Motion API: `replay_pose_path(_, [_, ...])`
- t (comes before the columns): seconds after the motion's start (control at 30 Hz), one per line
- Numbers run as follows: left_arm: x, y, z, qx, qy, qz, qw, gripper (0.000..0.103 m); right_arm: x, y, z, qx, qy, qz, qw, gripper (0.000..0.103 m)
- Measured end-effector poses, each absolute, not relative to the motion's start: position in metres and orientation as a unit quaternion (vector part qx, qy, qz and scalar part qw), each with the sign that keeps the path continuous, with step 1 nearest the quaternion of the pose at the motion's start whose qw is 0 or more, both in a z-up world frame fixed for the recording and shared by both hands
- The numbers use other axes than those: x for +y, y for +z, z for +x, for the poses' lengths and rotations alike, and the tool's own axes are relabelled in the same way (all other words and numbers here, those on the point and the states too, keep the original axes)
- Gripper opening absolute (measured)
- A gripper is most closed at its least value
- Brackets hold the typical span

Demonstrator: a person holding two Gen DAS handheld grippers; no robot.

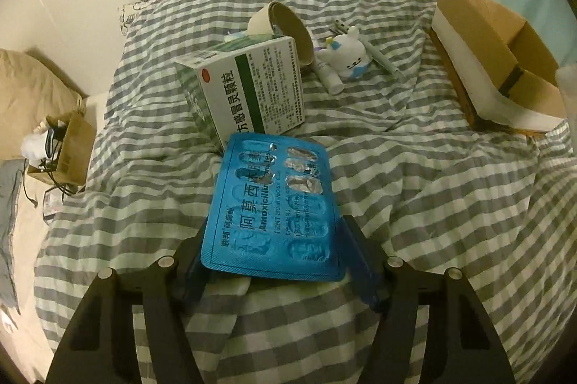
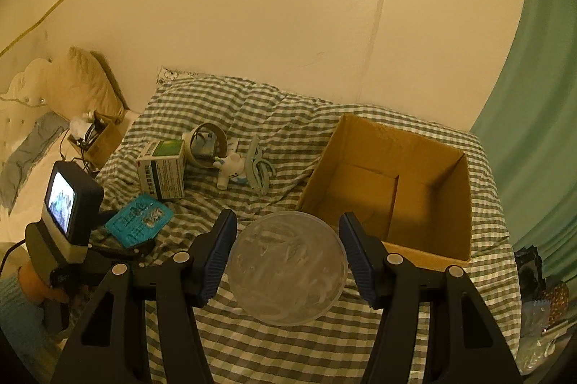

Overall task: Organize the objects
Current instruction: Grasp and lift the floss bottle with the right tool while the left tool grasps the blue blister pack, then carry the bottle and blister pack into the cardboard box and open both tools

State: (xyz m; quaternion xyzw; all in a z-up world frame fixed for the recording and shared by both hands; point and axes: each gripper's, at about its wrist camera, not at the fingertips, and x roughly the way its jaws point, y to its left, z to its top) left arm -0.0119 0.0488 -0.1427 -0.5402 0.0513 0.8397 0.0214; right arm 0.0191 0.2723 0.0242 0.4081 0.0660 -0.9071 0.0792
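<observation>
Mid-way through tidying a bed covered in grey check fabric. Left gripper closed on the near end of a blue blister pack, the pack lying flat between the blue pads and reaching forward toward a green-and-white medicine box just beyond it. Right gripper spread wide around a clear round plastic container, apparently a tub seen from above, with a visible gap on each side; cannot tell whether the pads touch it, so probably not yet gripped. Open cardboard box just beyond and to the right, nothing visible inside. Still loose on the bed further back: a tipped paper cup, a small white bear toy, a pale tube beside it, and a grey pen.

Step in hand, by the look of it: collecting the blister pack for the cardboard box. Next move likely calls for lifting the pack clear of the medicine box, carrying it right and over the box wall, then opening the pads. Thin, springy pack, so liable to slip or twist if gripped lightly
</observation>
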Motion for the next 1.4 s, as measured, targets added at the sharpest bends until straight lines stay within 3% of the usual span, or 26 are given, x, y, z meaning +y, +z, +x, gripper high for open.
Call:
replay_pose_path(0.33, [0.061, -0.084, 0.002, 0.043, 0.863, -0.502, 0.041, 0.067, 0.276, 0.04, 0.024, 0.057, -0.914, 0.393, 0.082, 0.059])
replay_pose_path(0.57, [0.117, -0.018, -0.01, 0.046, 0.887, -0.45, 0.09, 0.067, 0.291, 0.082, 0.031, 0.048, -0.933, 0.349, 0.072, 0.059])
replay_pose_path(0.8, [0.192, 0.016, -0.048, 0.052, 0.897, -0.416, 0.141, 0.067, 0.335, 0.128, 0.004, 0.041, -0.947, 0.318, 0.035, 0.059])
replay_pose_path(1.0, [0.247, 0.0, -0.086, 0.063, 0.89, -0.422, 0.162, 0.067, 0.371, 0.124, -0.037, 0.048, -0.943, 0.328, 0.005, 0.059])
replay_pose_path(1.4, [0.307, -0.059, -0.123, 0.084, 0.868, -0.451, 0.189, 0.068, 0.422, 0.046, -0.092, 0.014, -0.919, 0.395, -0.005, 0.059])
